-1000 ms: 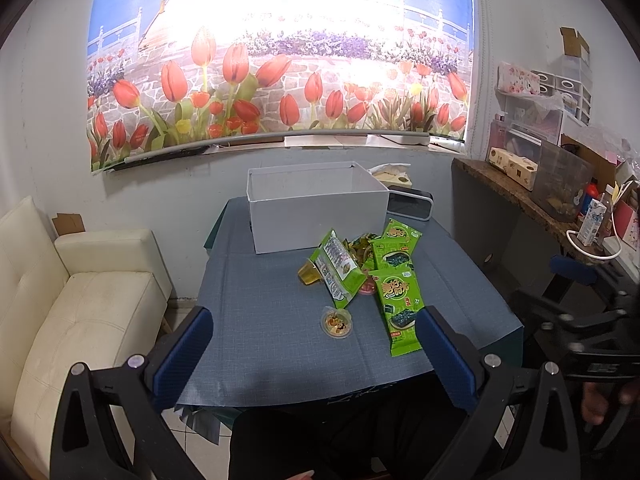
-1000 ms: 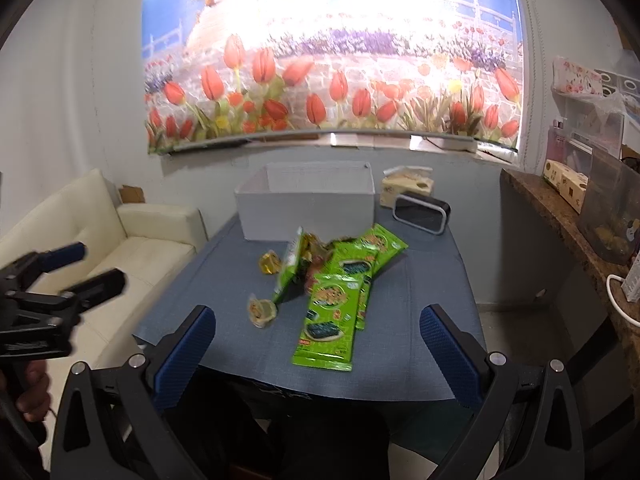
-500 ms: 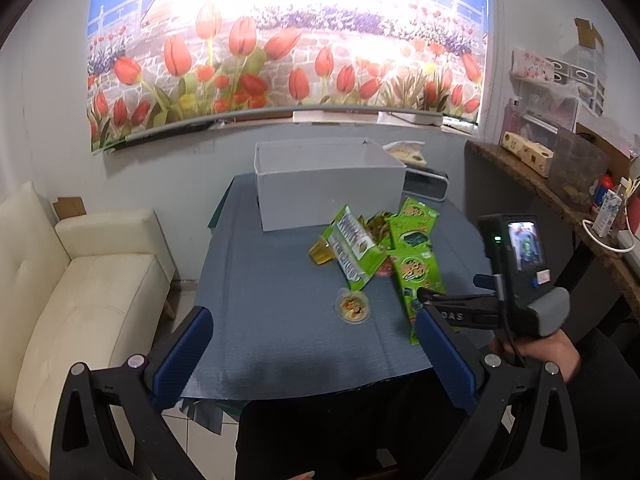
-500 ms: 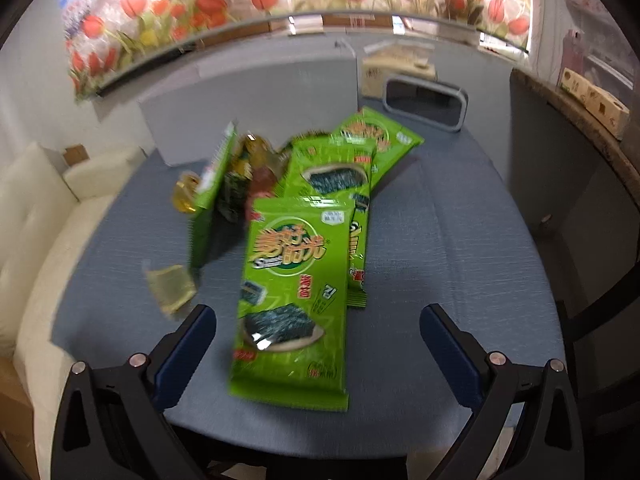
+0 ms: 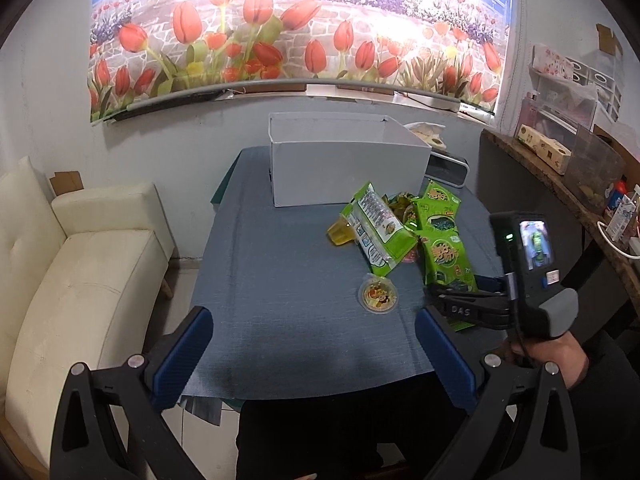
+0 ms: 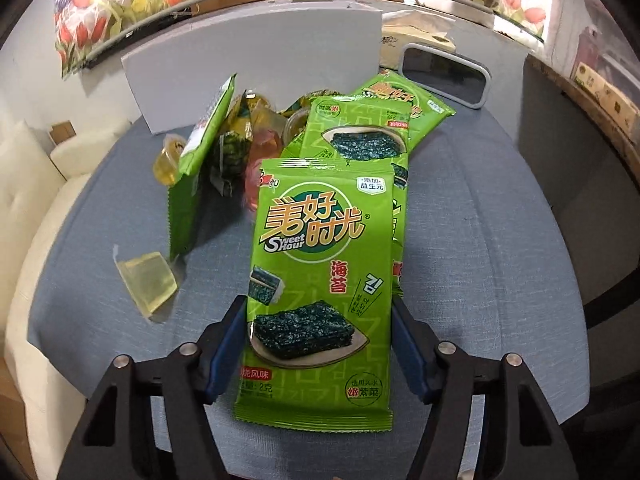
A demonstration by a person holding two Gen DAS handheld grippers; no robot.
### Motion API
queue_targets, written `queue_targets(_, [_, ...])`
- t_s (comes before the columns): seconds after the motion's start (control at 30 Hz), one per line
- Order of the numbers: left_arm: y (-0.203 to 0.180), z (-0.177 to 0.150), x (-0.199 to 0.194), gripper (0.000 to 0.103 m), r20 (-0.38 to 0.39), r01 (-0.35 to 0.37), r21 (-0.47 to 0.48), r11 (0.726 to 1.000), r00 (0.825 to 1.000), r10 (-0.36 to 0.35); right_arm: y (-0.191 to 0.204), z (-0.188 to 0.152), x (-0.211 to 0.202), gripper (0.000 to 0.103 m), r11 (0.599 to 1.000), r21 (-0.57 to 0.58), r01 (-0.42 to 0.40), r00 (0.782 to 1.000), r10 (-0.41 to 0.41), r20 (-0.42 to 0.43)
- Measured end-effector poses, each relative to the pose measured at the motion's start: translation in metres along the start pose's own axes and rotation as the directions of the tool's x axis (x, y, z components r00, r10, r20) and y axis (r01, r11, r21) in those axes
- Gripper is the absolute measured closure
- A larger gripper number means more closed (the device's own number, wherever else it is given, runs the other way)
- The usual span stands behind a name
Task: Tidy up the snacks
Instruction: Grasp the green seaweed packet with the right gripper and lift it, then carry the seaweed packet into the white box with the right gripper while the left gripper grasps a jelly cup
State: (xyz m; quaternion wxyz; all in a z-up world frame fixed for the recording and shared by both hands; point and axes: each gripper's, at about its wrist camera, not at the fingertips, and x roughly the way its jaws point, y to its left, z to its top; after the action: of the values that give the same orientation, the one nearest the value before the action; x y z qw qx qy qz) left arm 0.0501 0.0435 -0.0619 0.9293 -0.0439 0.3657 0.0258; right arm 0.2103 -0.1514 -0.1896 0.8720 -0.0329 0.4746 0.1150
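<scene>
A green seaweed packet (image 6: pixel 320 264) lies flat at the front of a snack pile on the blue-clothed table (image 6: pixel 480 240). My right gripper (image 6: pixel 318 304) is down around the packet's lower half. Its jaws are closing, with a blue pad at each long edge, and the packet shows no buckling. More seaweed packets (image 6: pixel 360 136) lie behind it, and one stands tilted (image 6: pixel 200 152). A jelly cup (image 5: pixel 378 294) sits alone to the left. The white box (image 5: pixel 348 160) stands at the table's back. My left gripper (image 5: pixel 312 320) hangs open over the near table edge, holding nothing.
A cream sofa (image 5: pixel 80 280) fills the left side. A black device (image 6: pixel 444 76) and a tissue pack sit beside the box. A wooden counter (image 5: pixel 560 184) with bins runs along the right. A person's hand (image 5: pixel 552 356) grips the right tool.
The right gripper came down and forward onto the front seaweed packet, and its jaws narrowed from wide open to the packet's edges. The left gripper drifted slightly forward and down.
</scene>
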Motion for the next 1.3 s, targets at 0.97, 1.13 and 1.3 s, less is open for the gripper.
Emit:
queue_targets(0.97, [-0.072, -0.002, 0.195, 0.043, -0.237, 0.072, 0.111, 0.991, 0.97, -0.044, -0.058, -0.02, -0.142, 0.031, 0.995, 0.049, -0.085, 0.947, 0.066, 0.313])
queue_targets(1.13, [-0.065, 0.002, 0.195, 0.054, -0.254, 0.116, 0.074, 0.99, 0.963, -0.093, -0.058, -0.02, -0.136, 0.031, 0.994, 0.045, -0.096, 0.949, 0.078, 0.306])
queue_targets(1.3, [-0.062, 0.007, 0.186, 0.054, -0.243, 0.135, 0.062, 0.989, 0.963, -0.116, -0.059, -0.017, -0.131, 0.031, 0.994, 0.031, -0.104, 0.95, 0.09, 0.299])
